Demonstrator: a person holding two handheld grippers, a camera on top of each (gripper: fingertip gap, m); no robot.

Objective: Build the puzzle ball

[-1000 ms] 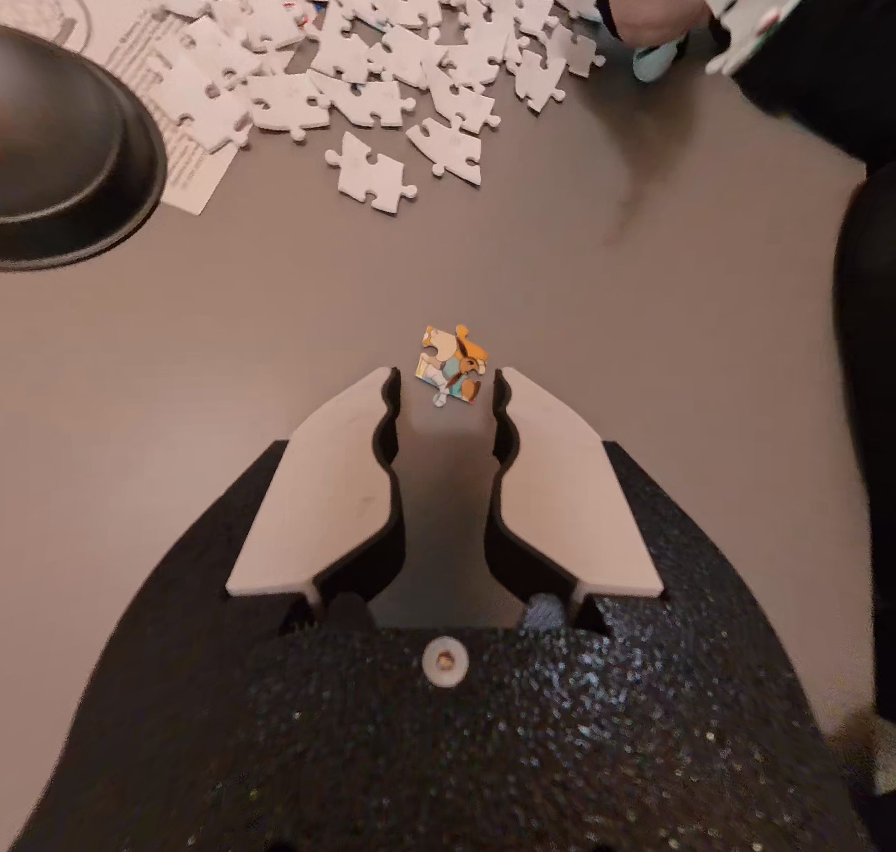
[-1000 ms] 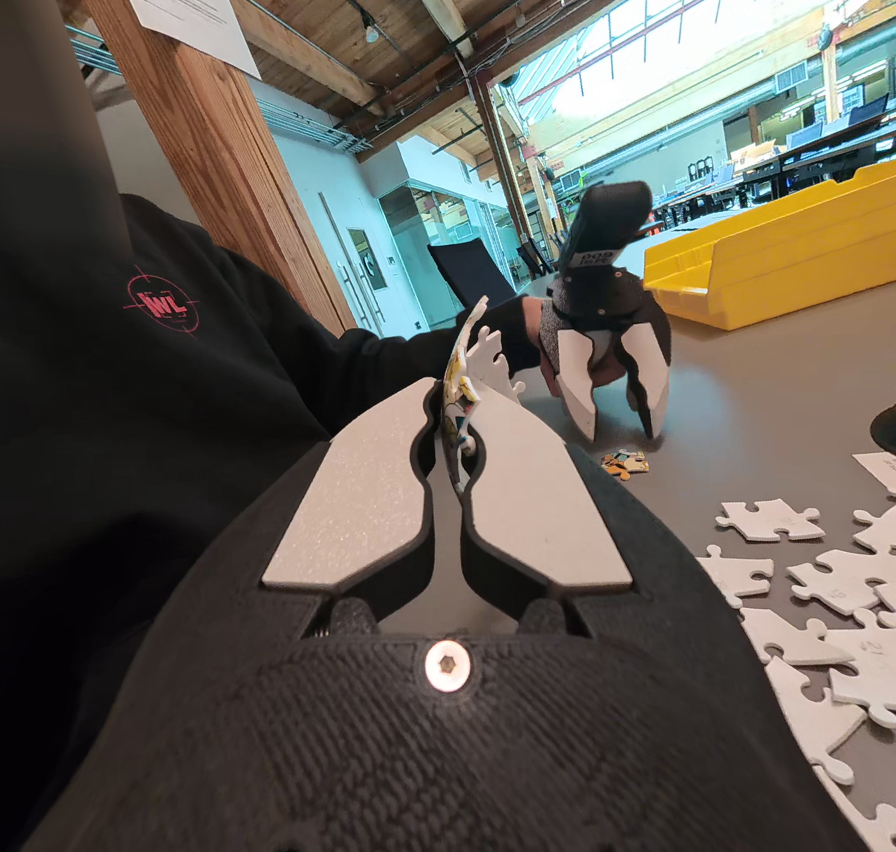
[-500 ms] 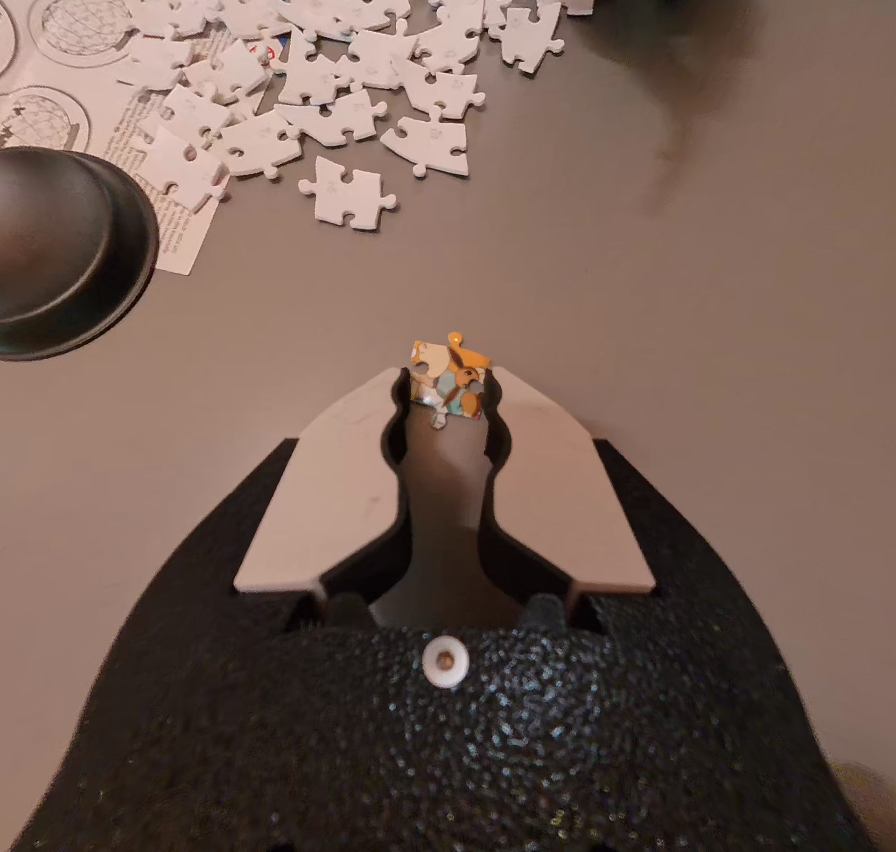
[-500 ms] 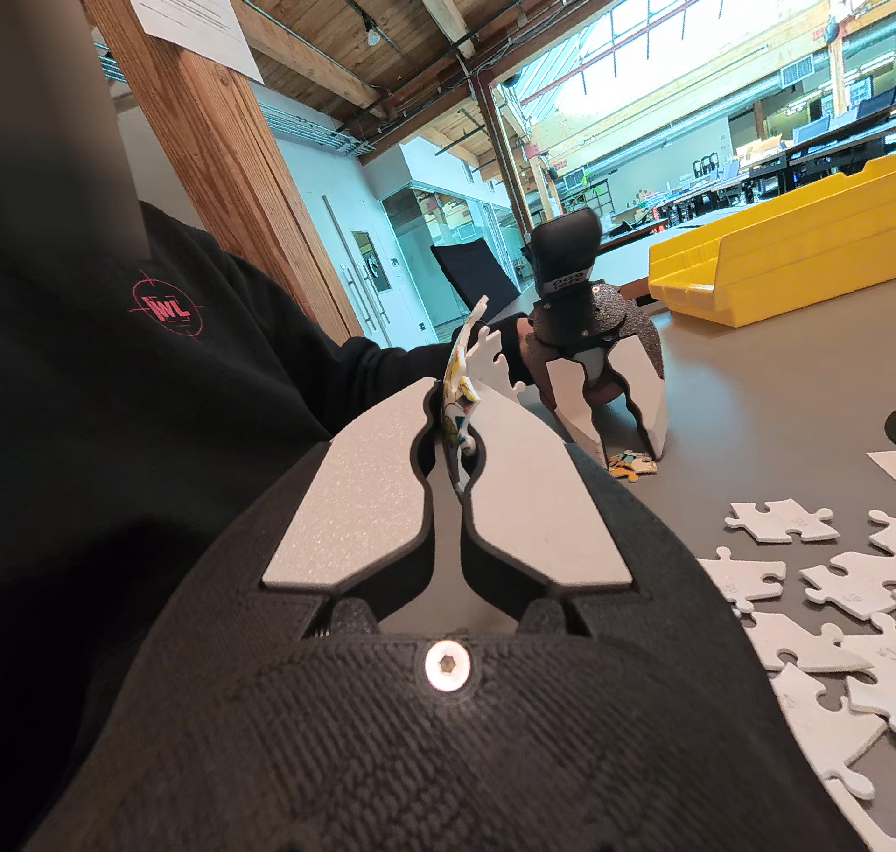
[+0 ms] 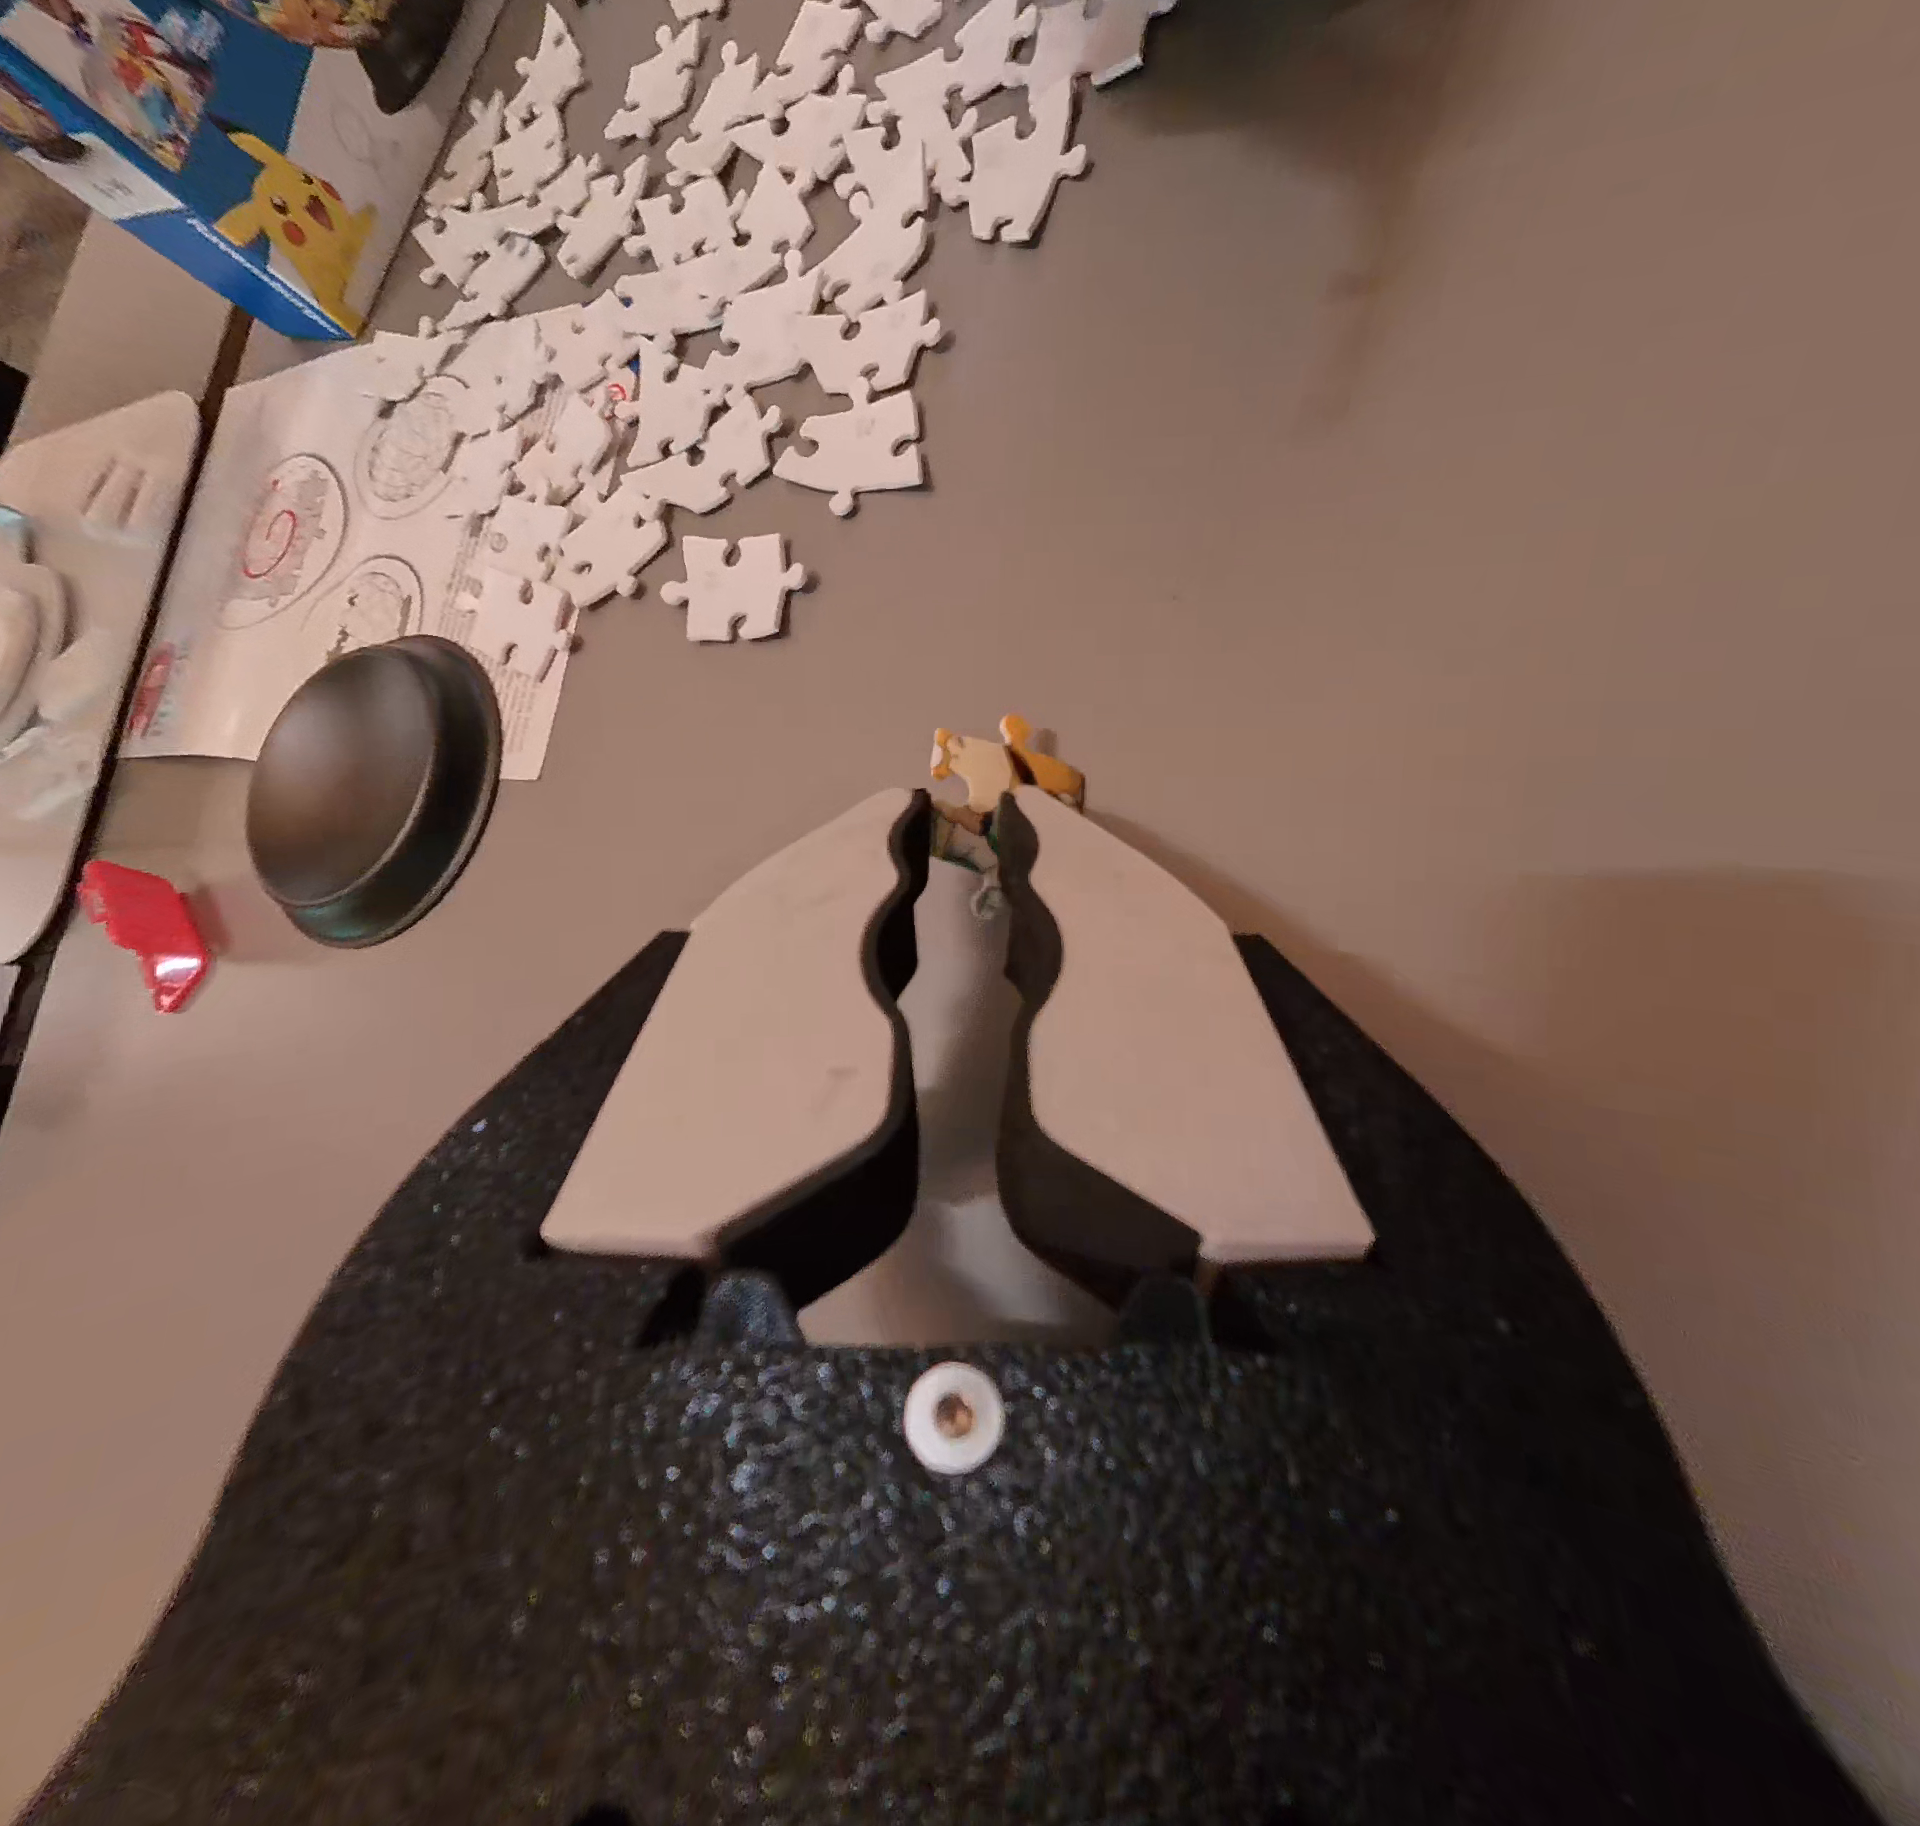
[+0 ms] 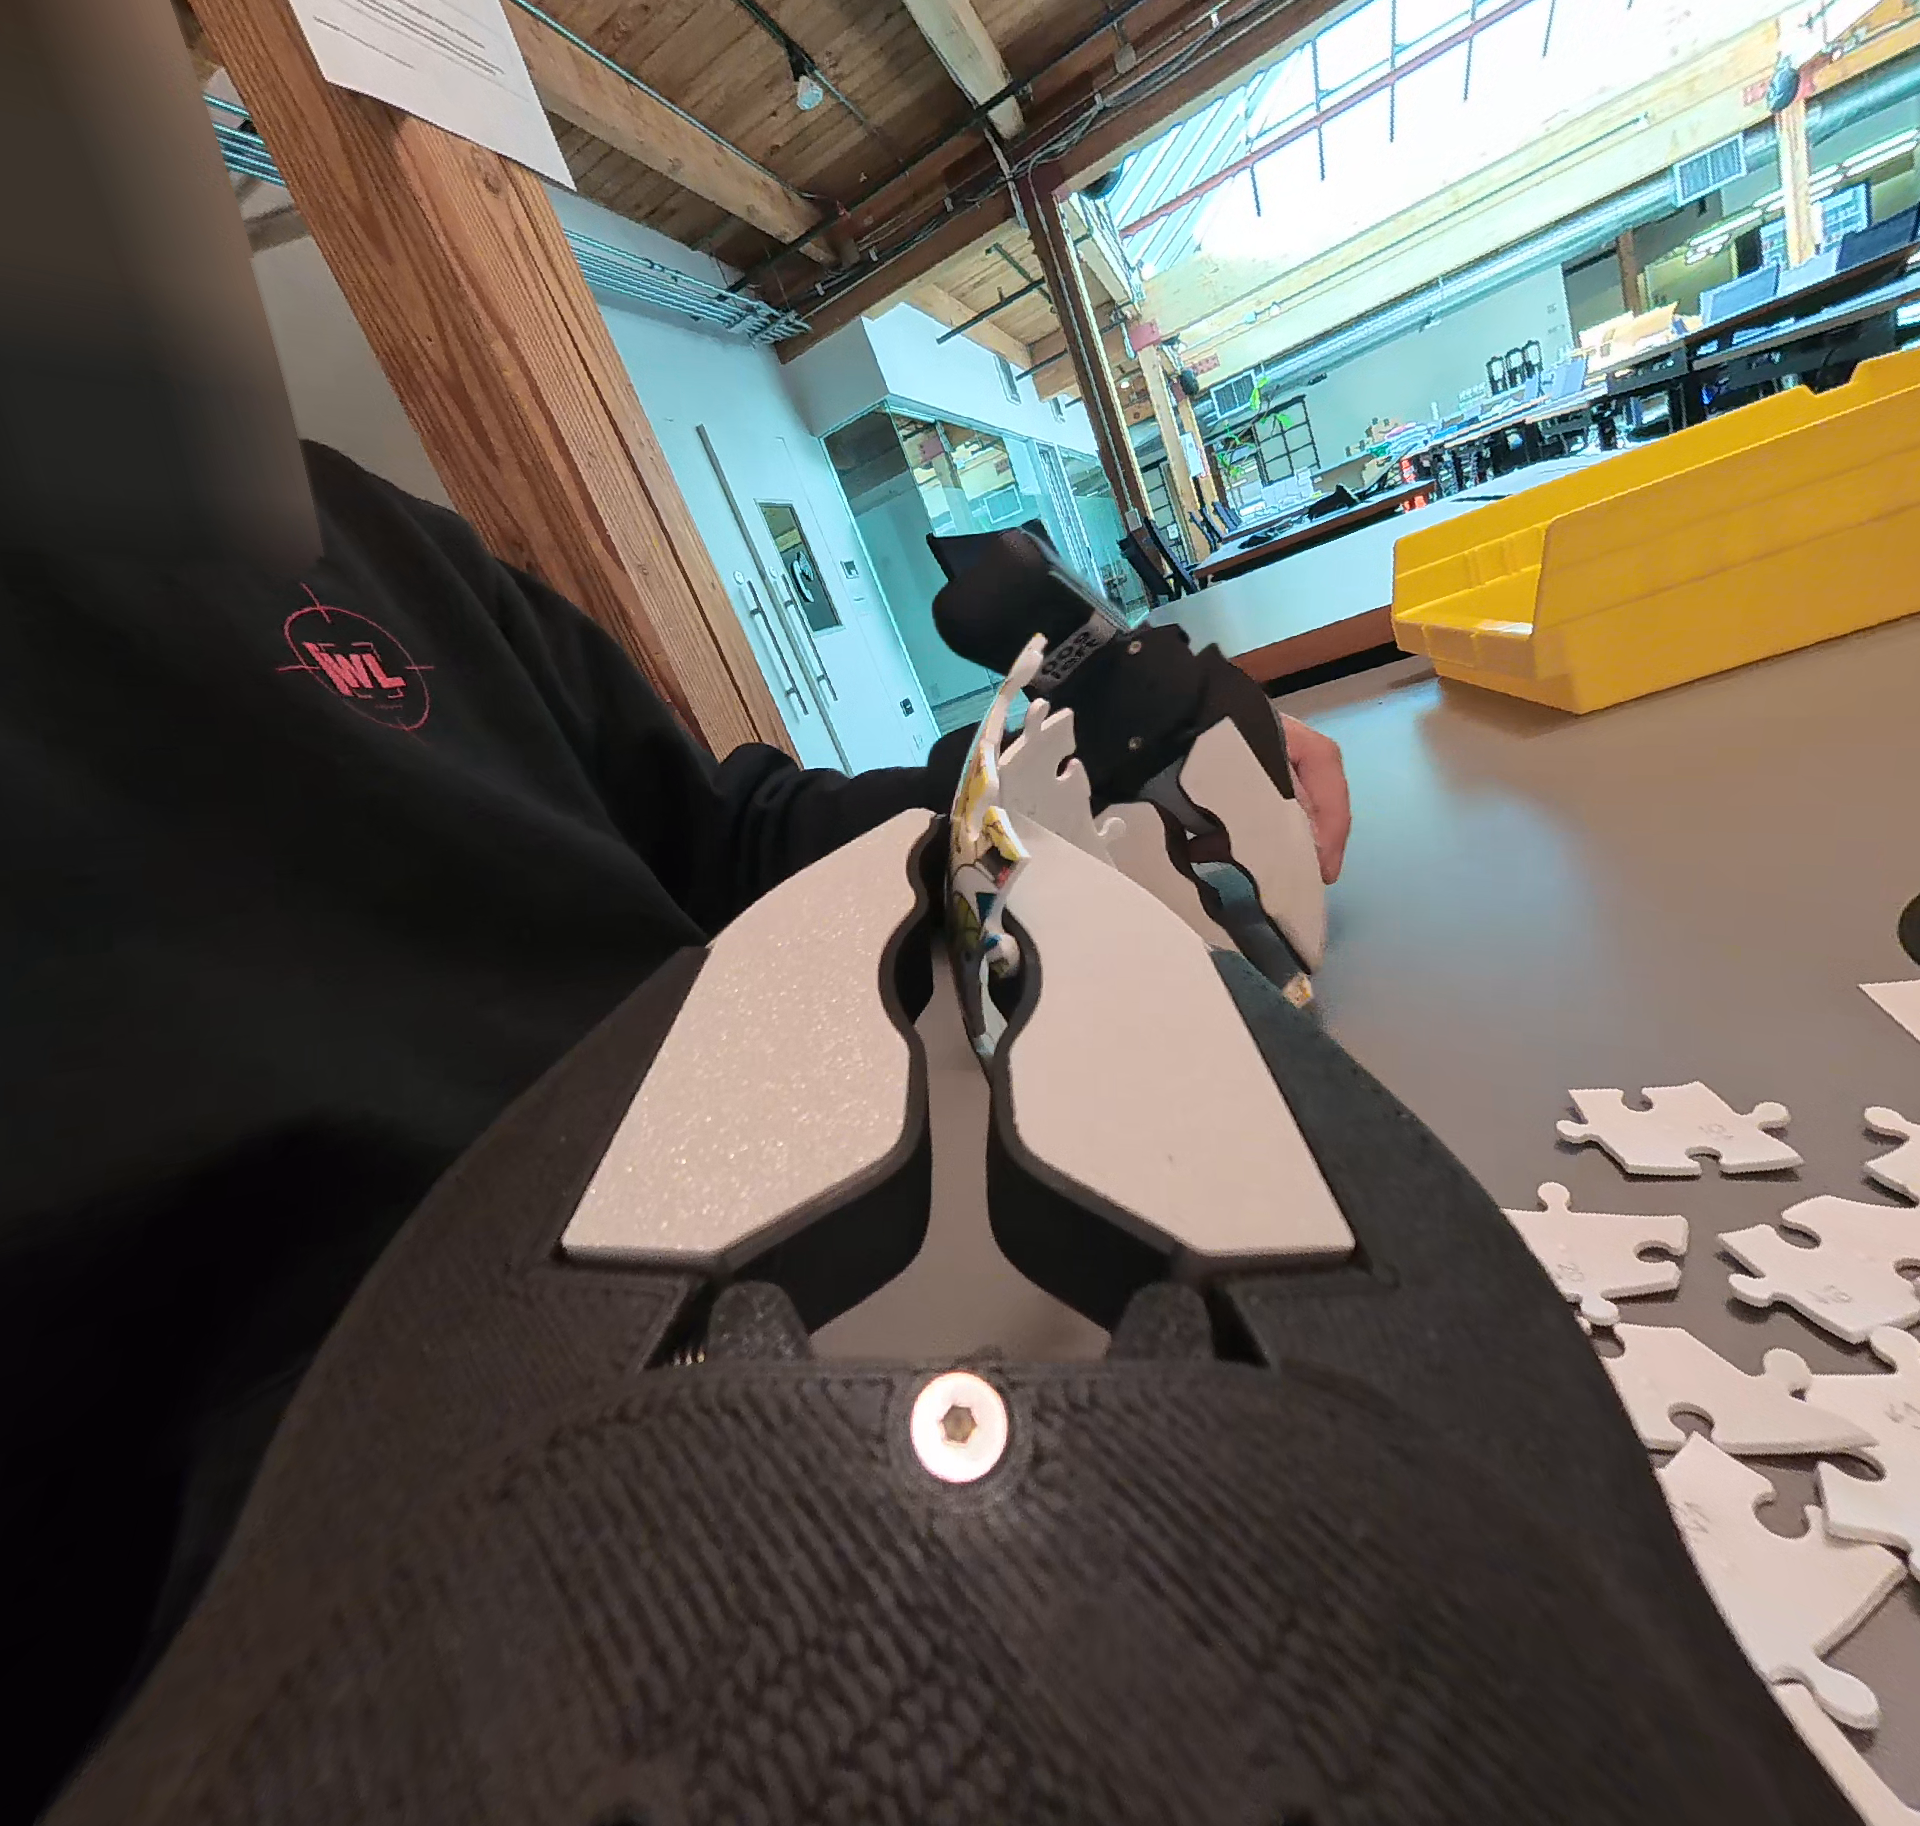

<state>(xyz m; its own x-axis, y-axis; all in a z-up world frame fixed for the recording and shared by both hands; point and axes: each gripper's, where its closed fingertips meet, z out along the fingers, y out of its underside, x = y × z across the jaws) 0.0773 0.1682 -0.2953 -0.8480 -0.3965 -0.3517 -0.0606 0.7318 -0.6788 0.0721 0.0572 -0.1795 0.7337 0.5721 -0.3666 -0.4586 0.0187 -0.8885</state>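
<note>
On the grey table [image 5: 1455,529] a heap of loose white jigsaw pieces lying face down [image 5: 769,249] spread beyond the left gripper [image 5: 961,810], with one single white piece [image 5: 732,587] nearest its tips but well apart from them. To the left sat a dark round domed stand [image 5: 369,789] on a printed instruction sheet [image 5: 312,540], a small red plastic object [image 5: 145,929] beside it, and a blue picture-covered puzzle box [image 5: 187,124] farther back. A long yellow plastic bin [image 6: 1662,592] stood on the table's far side in the right wrist view.

The left gripper's fingers [image 5: 790,1028] were drawn narrow around a small orange, cream and teal printed puzzle piece [image 5: 987,763], which sat between their tips, its upper part sticking out past them. Whether it was off the table could not be told.

The right gripper [image 6: 977,903] had its fingers [image 6: 758,1080] pinched on a curved section of joined puzzle pieces, printed outside and white inside [image 6: 1023,789], standing upright between them and rising above the tips.
</note>
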